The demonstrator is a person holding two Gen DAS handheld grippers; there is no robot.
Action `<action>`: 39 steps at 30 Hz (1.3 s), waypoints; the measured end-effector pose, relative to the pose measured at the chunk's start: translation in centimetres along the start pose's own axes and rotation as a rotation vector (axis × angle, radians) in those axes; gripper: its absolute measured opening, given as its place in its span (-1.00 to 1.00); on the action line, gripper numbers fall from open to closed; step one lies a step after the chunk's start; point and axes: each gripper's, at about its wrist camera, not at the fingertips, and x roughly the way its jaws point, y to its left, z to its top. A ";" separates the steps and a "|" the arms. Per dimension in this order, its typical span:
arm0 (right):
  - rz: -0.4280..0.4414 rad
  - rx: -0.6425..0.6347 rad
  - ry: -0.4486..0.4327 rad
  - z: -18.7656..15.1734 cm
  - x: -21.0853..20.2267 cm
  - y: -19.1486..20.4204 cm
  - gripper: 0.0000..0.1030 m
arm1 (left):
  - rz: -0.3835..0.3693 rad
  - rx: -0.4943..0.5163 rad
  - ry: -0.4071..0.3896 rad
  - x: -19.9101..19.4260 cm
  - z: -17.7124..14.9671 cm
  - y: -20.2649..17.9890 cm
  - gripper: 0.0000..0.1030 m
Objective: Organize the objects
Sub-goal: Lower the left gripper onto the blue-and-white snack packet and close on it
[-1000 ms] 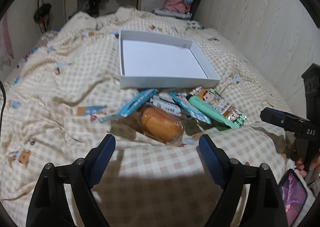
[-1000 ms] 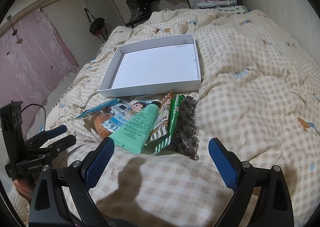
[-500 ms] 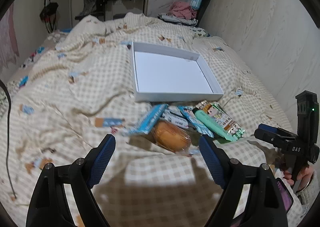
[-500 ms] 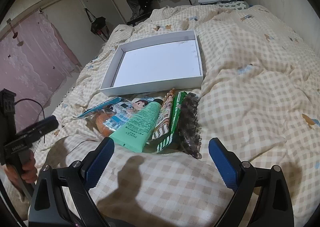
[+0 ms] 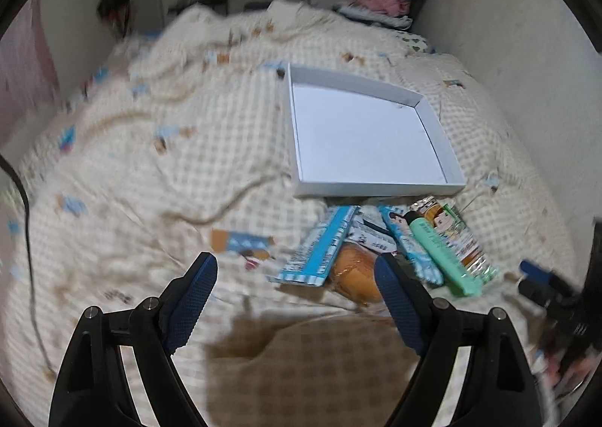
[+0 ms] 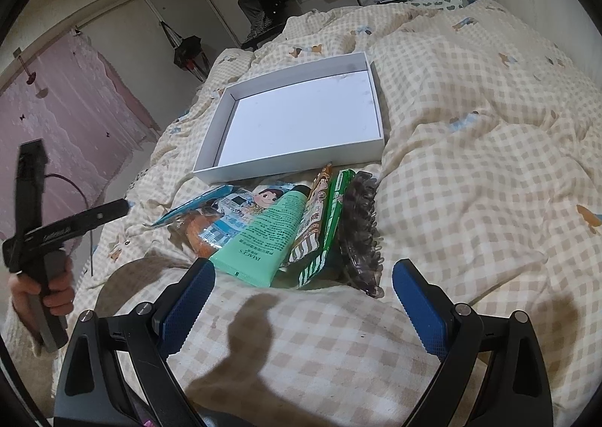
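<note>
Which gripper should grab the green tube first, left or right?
Right, probably. The right gripper is open with the green tube just ahead between its fingers. The left gripper faces bare quilt, tube off to its right.

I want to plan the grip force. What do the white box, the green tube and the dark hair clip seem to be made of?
White box: probably matte cardboard, with thin straight walls and folded corners.
Green tube: likely soft plastic, smooth with a slight sheen, its end crimped flat.
Hair clip: apparently hard translucent plastic, glossy, with rows of rigid teeth.
Both the left gripper and the right gripper are open.
</note>
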 end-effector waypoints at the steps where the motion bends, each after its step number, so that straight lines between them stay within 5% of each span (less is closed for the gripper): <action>1: 0.002 0.002 0.001 0.0 0.0 0.0 0.87 | -0.042 -0.043 0.025 0.6 0.2 0.4 0.71; 6: 0.010 0.015 0.009 0.0 0.2 -0.3 0.87 | -0.129 -0.139 0.082 2.3 1.2 0.5 0.71; 13: 0.026 0.029 0.012 -0.1 0.2 -0.6 0.87 | -0.126 -0.023 0.200 6.6 3.1 -1.0 0.71; 18: 0.029 0.029 0.021 0.0 0.4 -0.6 0.87 | -0.008 -0.027 0.240 9.2 3.4 0.4 0.71; 22: 0.040 0.034 0.033 0.0 0.7 -0.7 0.87 | -0.116 -0.083 0.280 10.0 3.0 1.6 0.70; 25: 0.051 0.044 0.043 -0.1 0.9 -1.0 0.87 | -0.140 -0.051 0.270 9.8 2.8 1.3 0.70; 30: 0.061 0.051 0.049 -0.1 1.1 -1.1 0.87 | -0.068 0.029 0.264 9.6 2.6 0.2 0.70; 37: 0.068 0.057 0.052 -0.1 1.2 -1.1 0.87 | -0.101 -0.021 0.220 9.5 3.1 1.0 0.72; 39: 0.070 0.058 0.052 -0.2 1.1 -1.1 0.87 | -0.045 -0.017 0.184 9.2 3.4 1.0 0.72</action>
